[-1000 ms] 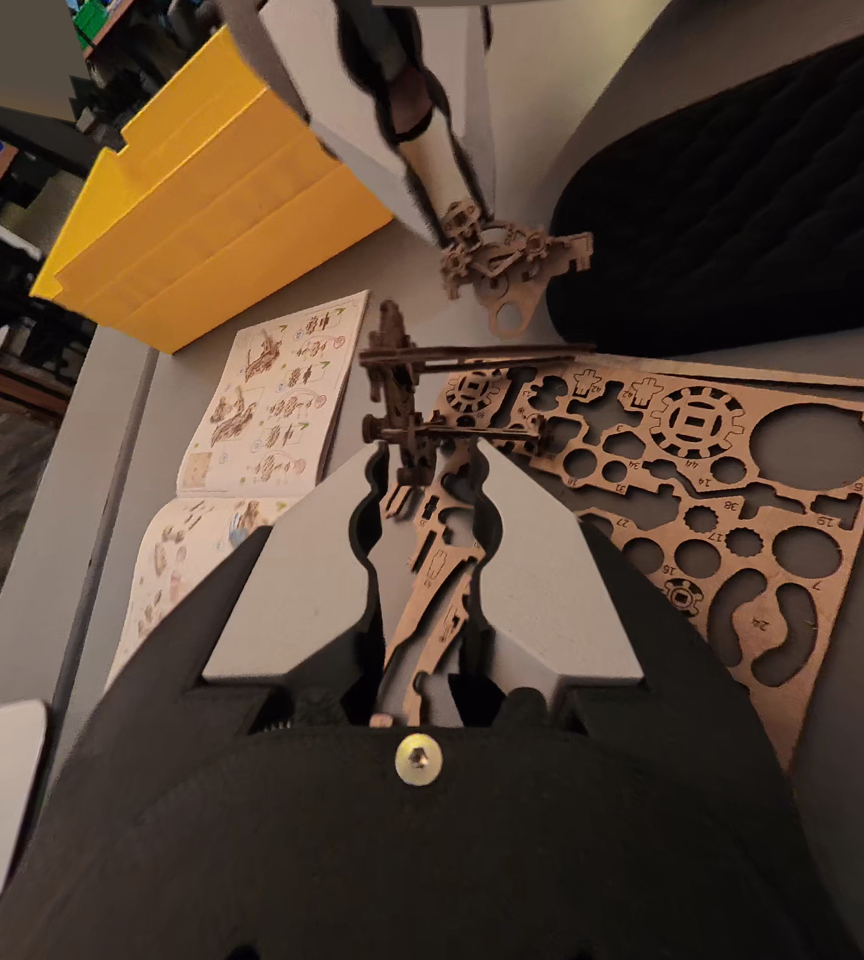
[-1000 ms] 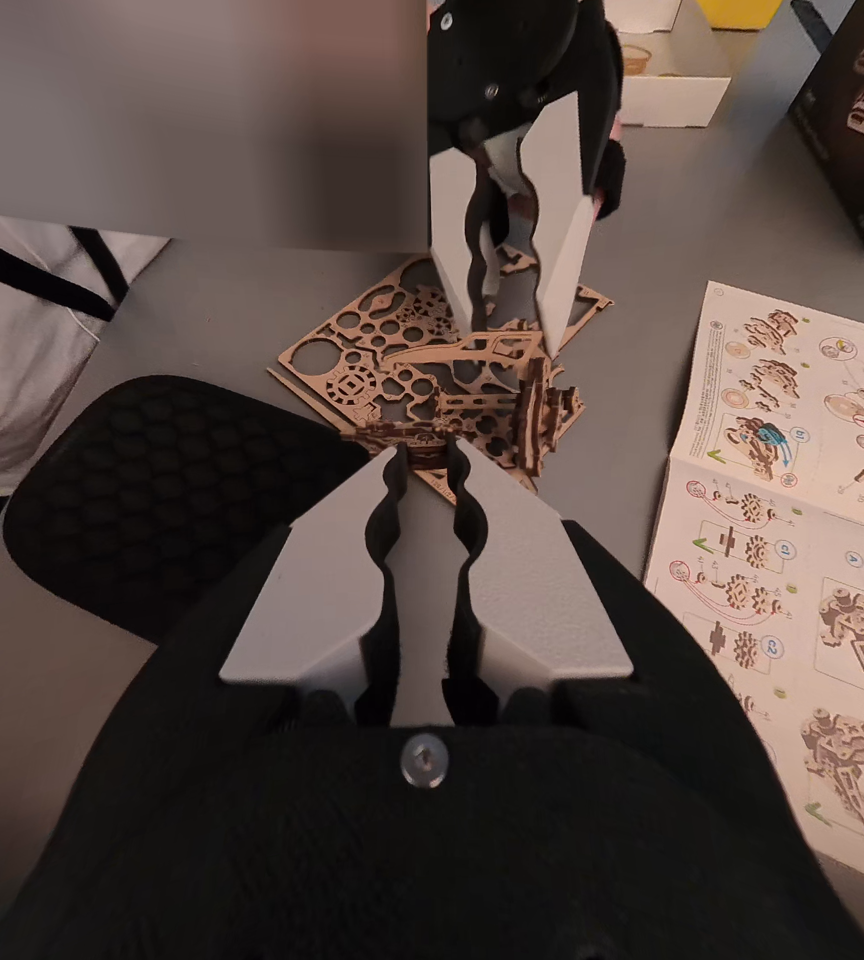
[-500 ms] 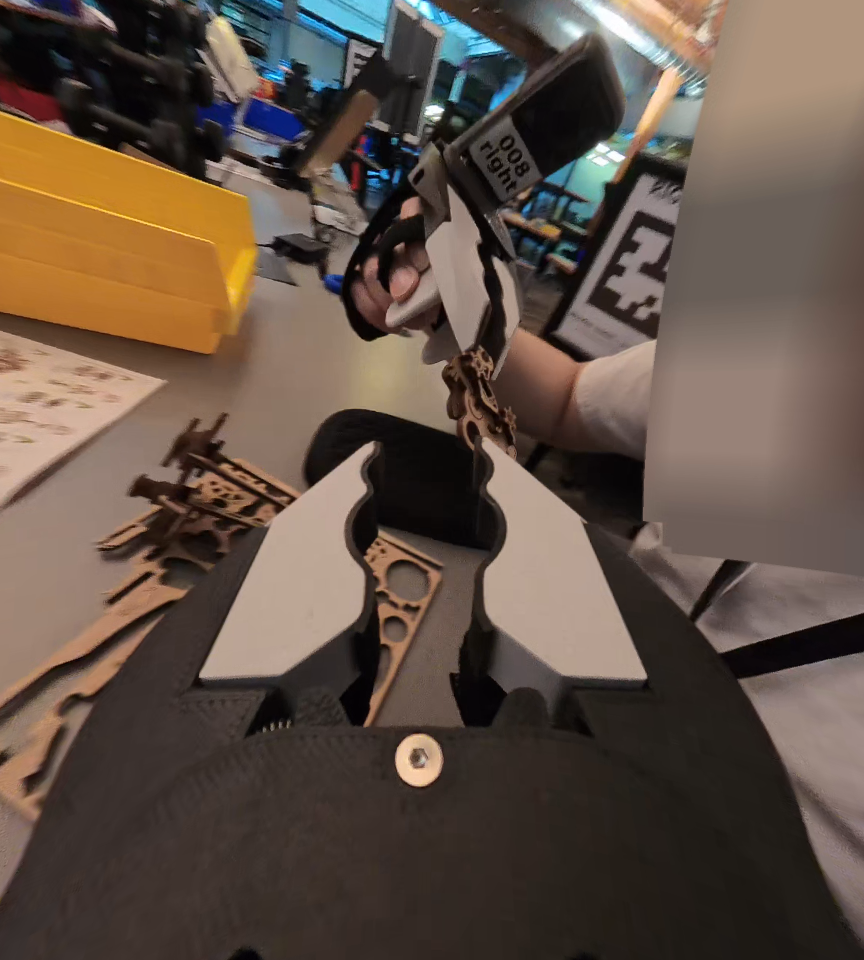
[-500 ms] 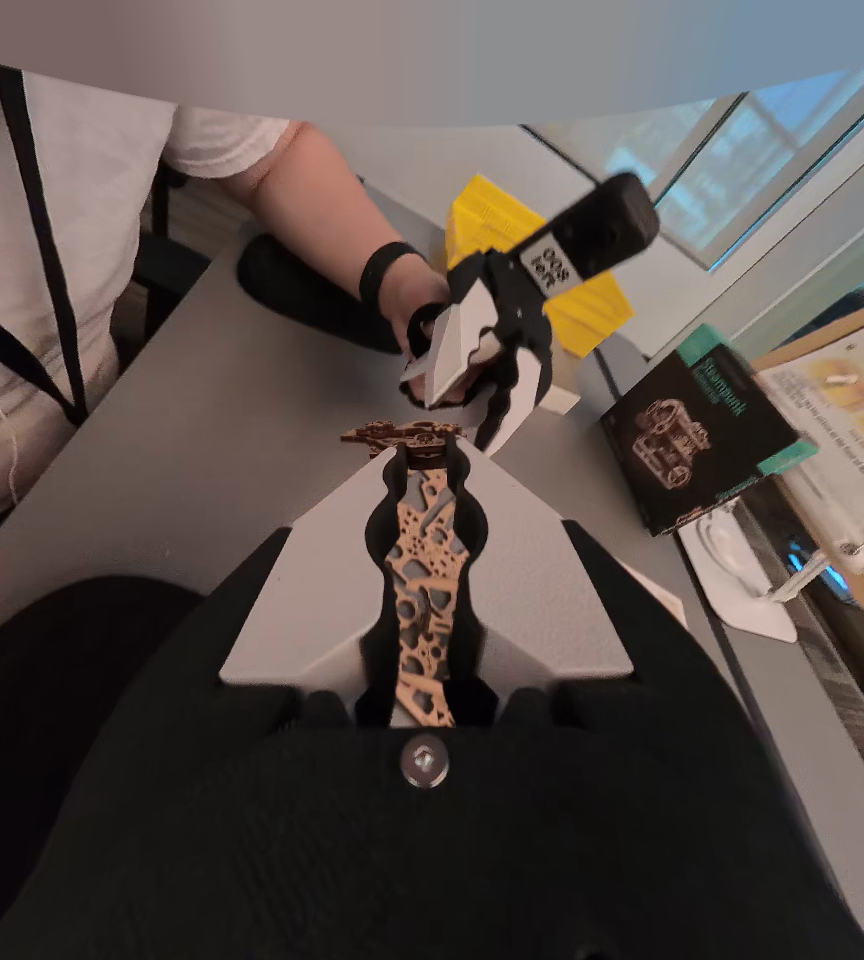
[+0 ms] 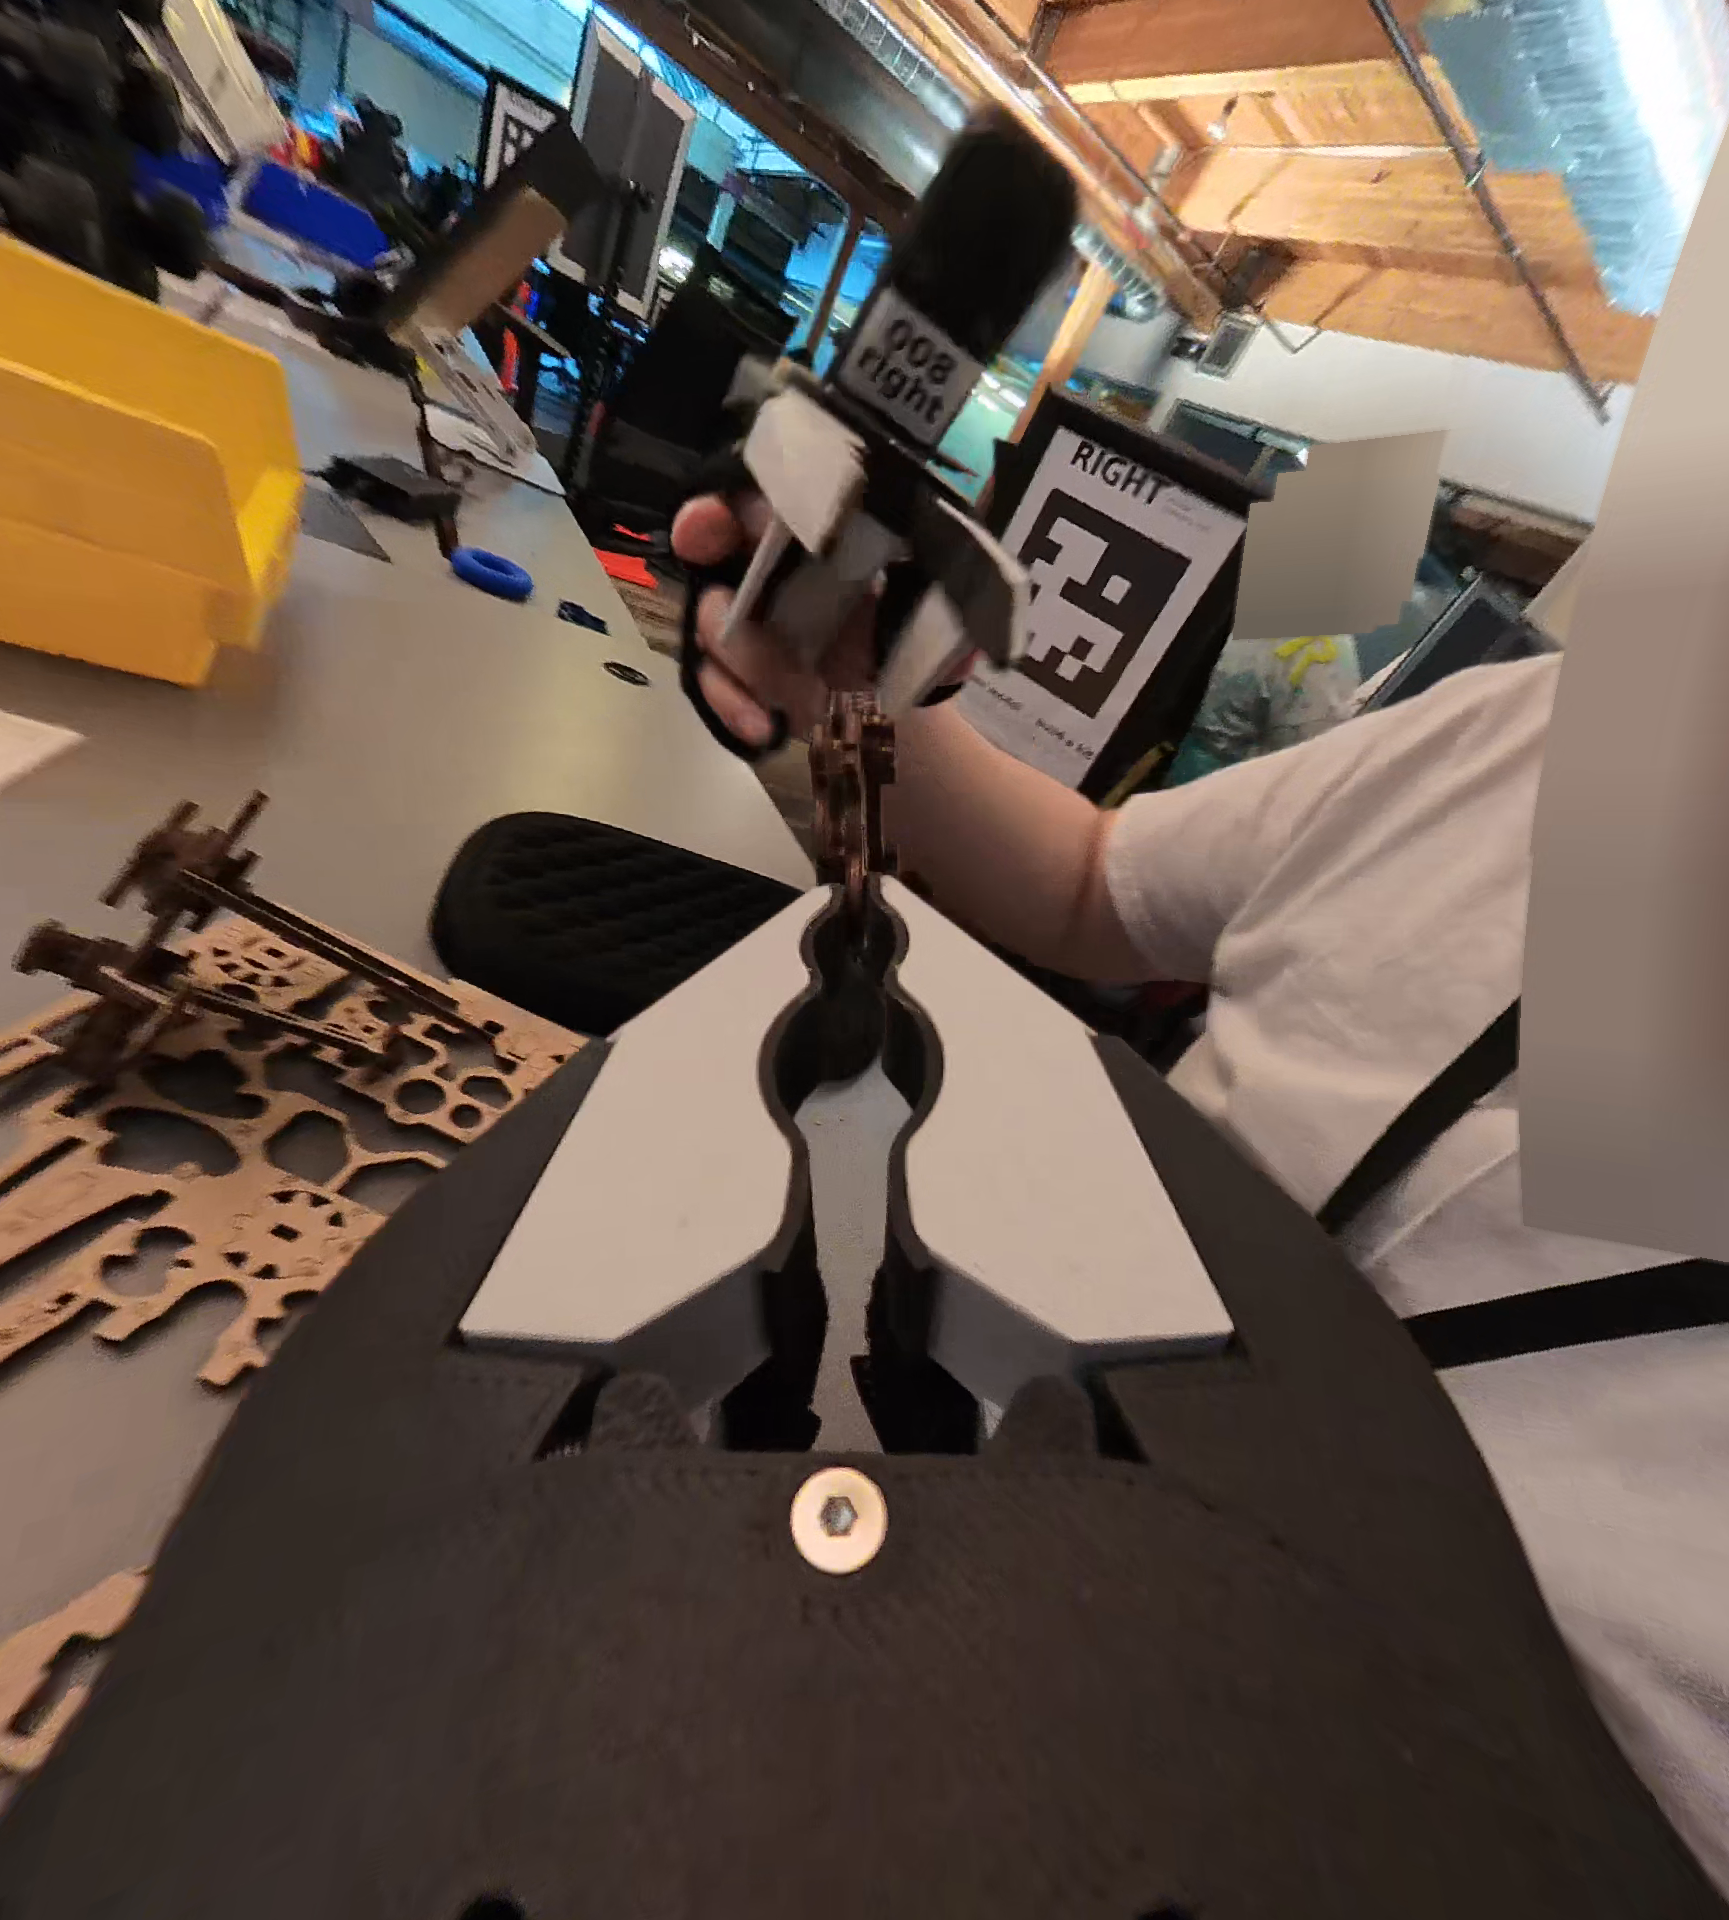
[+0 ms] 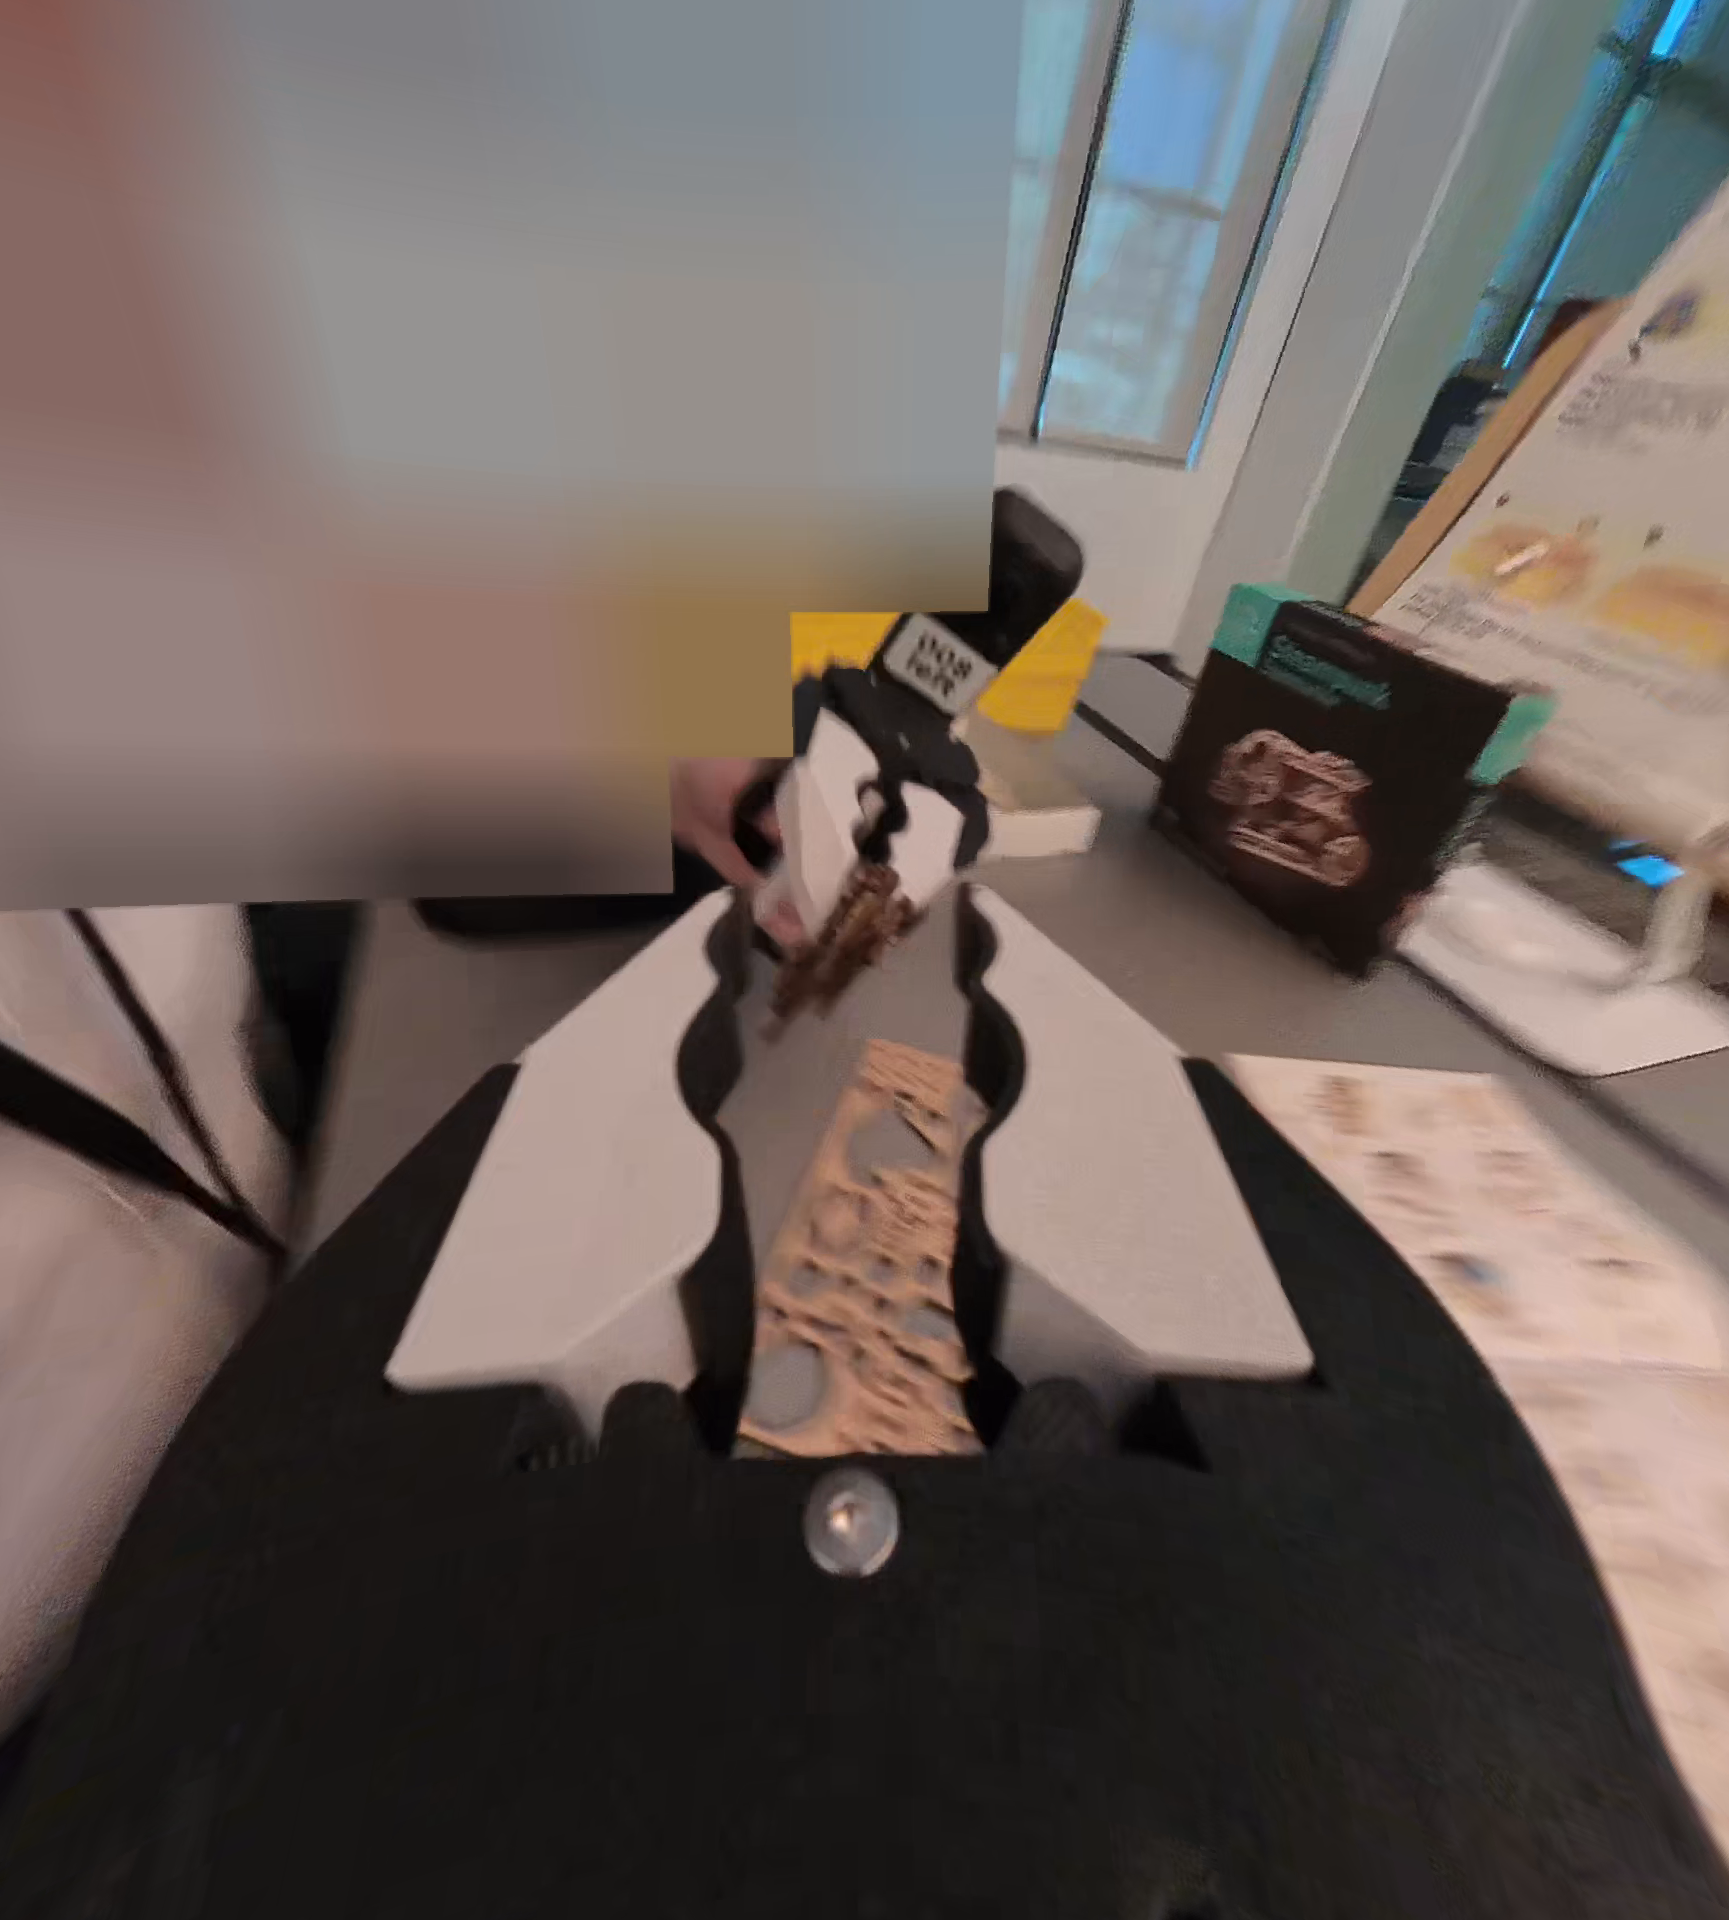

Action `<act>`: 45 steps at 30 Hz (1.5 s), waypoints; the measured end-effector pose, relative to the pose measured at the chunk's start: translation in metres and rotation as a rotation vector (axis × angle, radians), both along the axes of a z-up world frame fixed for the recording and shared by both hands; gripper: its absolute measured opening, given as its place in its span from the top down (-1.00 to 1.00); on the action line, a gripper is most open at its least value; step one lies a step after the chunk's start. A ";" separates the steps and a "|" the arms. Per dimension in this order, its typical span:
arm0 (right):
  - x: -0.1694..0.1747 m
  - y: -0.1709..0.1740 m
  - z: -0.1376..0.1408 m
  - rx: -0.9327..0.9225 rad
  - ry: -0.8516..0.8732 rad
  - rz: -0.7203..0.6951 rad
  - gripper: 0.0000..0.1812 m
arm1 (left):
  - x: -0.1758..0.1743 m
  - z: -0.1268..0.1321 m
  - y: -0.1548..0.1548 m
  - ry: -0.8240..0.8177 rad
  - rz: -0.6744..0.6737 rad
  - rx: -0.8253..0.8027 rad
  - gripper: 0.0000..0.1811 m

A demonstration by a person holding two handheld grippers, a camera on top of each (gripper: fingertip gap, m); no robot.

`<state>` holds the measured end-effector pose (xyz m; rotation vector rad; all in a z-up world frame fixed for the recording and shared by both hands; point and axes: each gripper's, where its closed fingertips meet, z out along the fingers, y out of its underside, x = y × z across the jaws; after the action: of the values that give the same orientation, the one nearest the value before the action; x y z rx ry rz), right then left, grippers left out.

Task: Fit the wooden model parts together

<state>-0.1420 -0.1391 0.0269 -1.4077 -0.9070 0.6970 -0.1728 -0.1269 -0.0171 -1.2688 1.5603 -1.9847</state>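
A small brown wooden gear assembly [image 5: 849, 800] is held up in the air above the table. My left gripper [image 5: 852, 894] is shut on its lower end, with both pads pressed on it. My right gripper [image 6: 844, 904] is open, and its fingers stand wide on either side of the assembly [image 6: 839, 951] without touching it. In the left wrist view the right gripper [image 5: 813, 670] hangs open just above the piece. In the right wrist view the left gripper [image 6: 865, 904] pinches the piece. A partly built wooden frame [image 5: 216, 935] stands on the punched-out wooden sheets [image 5: 164, 1174].
A black mesh pad [image 5: 579, 914] lies behind the sheets. Yellow bins [image 5: 60, 447] stand at the far left. An open instruction booklet [image 6: 1442, 1226] lies on the grey table [image 5: 403, 707], with a dark kit box [image 6: 1327, 790] beyond it. A person's arm and white shirt [image 5: 1359, 935] are close on the right. One gripper's finger ends stand about 6 cm off the other's.
Half a second ago my right gripper held the gear assembly between my open left fingers. My left gripper has now shut on it, and my right gripper has opened and let go.
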 end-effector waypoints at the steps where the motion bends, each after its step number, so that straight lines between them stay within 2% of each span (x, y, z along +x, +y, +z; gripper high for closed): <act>1: 0.001 -0.003 0.004 -0.087 0.135 0.020 0.50 | -0.001 0.001 0.001 -0.018 0.009 0.038 1.00; 3: -0.001 0.000 -0.002 -0.201 0.281 -0.006 0.48 | -0.001 0.001 -0.002 -0.047 0.013 0.126 1.00; 4: -0.004 0.004 -0.009 -0.252 0.323 -0.034 0.39 | 0.001 0.000 -0.002 -0.060 0.027 0.173 1.00; 6: -0.010 0.014 -0.020 -0.358 0.404 -0.091 0.41 | 0.003 -0.003 -0.004 -0.082 0.035 0.236 1.00; 7: -0.016 0.013 -0.021 -0.376 0.433 -0.069 0.45 | 0.003 -0.005 -0.005 -0.082 0.032 0.248 1.00; 10: -0.028 0.012 -0.029 -0.395 0.405 -0.070 0.70 | 0.005 -0.013 -0.007 -0.065 0.019 0.242 1.00; 15: -0.024 0.020 -0.031 -0.408 0.400 -0.146 0.84 | 0.006 -0.012 -0.005 -0.072 0.034 0.219 1.00; 27: -0.024 0.019 -0.040 -0.397 0.261 -0.177 0.84 | 0.007 -0.019 -0.005 -0.058 0.056 0.269 1.00; 29: -0.021 0.018 -0.040 -0.390 0.271 -0.195 0.84 | 0.006 -0.020 -0.002 -0.054 0.069 0.285 0.90; 30: -0.016 0.017 -0.039 -0.391 0.286 -0.216 0.84 | 0.006 -0.021 0.006 -0.041 0.100 0.313 0.77; 32: 0.002 0.014 -0.038 -0.407 0.328 -0.275 0.84 | 0.009 -0.023 0.034 -0.027 0.198 0.420 0.73; 34: 0.025 0.012 -0.043 -0.428 0.344 -0.351 0.85 | 0.016 -0.042 0.076 0.063 0.286 0.605 0.72; 36: 0.050 0.016 -0.054 -0.420 0.296 -0.453 0.84 | 0.026 -0.070 0.107 0.197 0.284 0.674 0.70; 37: 0.062 0.018 -0.057 -0.404 0.268 -0.503 0.85 | 0.032 -0.082 0.112 0.251 0.243 0.636 0.68; 39: 0.075 0.022 -0.060 -0.378 0.228 -0.559 0.85 | 0.045 -0.093 0.119 0.341 0.204 0.460 0.84; 41: 0.079 0.025 -0.062 -0.363 0.209 -0.569 0.84 | 0.054 -0.078 0.109 0.291 0.128 0.282 0.88; 42: 0.080 0.026 -0.065 -0.366 0.199 -0.570 0.85 | 0.056 -0.076 0.107 0.259 0.116 0.321 0.86; 44: 0.082 0.029 -0.073 -0.386 0.186 -0.566 0.84 | 0.057 -0.090 0.107 0.222 0.120 0.598 0.67; 45: 0.083 0.030 -0.076 -0.394 0.188 -0.560 0.84 | 0.057 -0.099 0.109 0.198 0.115 0.747 0.69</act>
<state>-0.0593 -0.1089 -0.0495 -1.8051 -0.2024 0.5774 -0.1154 -0.0183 -0.1158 -1.1990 1.9896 -1.0428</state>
